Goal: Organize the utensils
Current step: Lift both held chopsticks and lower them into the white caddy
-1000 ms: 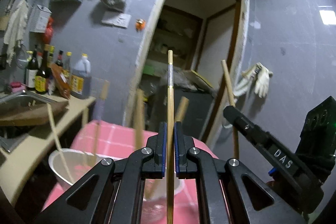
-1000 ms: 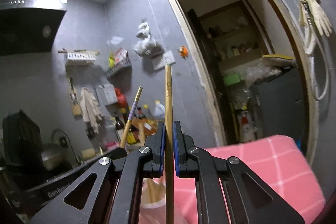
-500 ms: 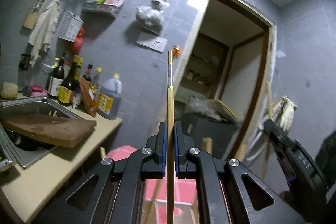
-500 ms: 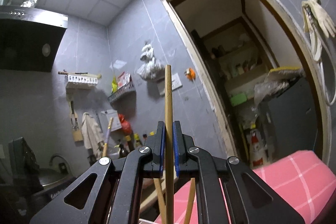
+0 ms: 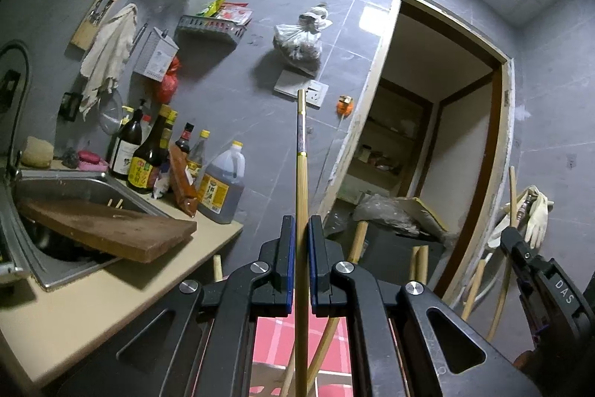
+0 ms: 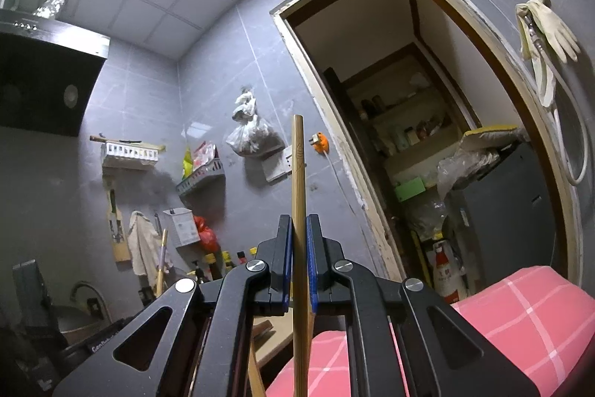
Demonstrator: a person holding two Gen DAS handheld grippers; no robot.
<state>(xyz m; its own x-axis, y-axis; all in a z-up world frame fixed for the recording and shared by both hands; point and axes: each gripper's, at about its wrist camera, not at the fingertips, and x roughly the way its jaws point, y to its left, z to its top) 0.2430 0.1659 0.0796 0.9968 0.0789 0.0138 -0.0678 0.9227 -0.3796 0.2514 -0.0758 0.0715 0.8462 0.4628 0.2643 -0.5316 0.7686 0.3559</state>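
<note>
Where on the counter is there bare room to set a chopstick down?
The beige counter is bare along its near edge, in front of the sink. Crowded: the wooden board lies across the sink, and bottles fill the back by the wall.

Beige counter (image 5: 93,296) carries sauce bottles (image 5: 148,155) (by a sink (image 5: 44,270))

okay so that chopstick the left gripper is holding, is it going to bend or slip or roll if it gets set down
The chopstick looks like stiff bamboo and stands straight above the left gripper, so it probably won't bend. The jaws pinch only a narrow part of it, so it could pivot or slide if bumped. Being slim, it may well roll once laid on the counter.
</note>
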